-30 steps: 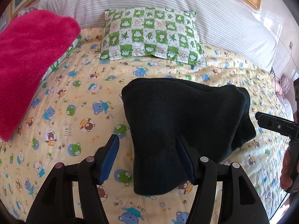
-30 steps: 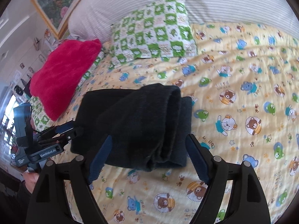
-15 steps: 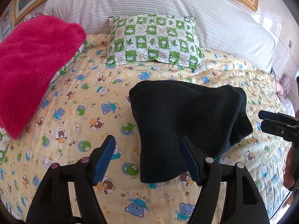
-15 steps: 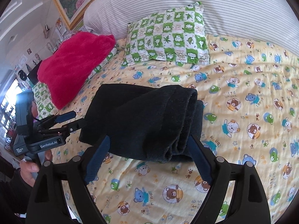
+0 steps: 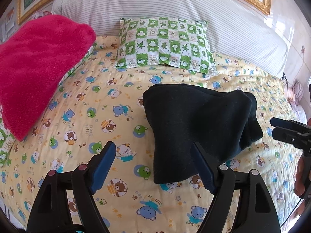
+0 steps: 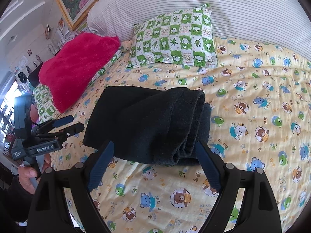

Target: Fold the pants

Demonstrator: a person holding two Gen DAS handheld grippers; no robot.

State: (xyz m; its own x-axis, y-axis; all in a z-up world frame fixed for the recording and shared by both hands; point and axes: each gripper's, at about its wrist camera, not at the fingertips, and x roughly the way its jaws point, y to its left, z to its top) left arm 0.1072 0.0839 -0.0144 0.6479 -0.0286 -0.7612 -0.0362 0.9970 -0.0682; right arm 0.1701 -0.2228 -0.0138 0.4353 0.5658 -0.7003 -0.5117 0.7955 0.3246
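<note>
The bed (image 5: pixel 81 116) in front of me is wearing a yellow bear-print quilt. Lying on it are the folded dark pants (image 5: pixel 196 120), a green checked pillow (image 5: pixel 165 44) and a pink fluffy blanket (image 5: pixel 37 62).

Readable print around my grippers

My left gripper (image 6: pixel 74 124) reads "GenRobot.AI" on its body at the frame's left; the bedsheet (image 6: pixel 252 116) repeats "little bears" beside its cartoon bears, right of centre.

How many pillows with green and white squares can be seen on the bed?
2: one green checked pillow at the headboard, another mostly hidden beneath the pink blanket. More could be hidden.
</note>
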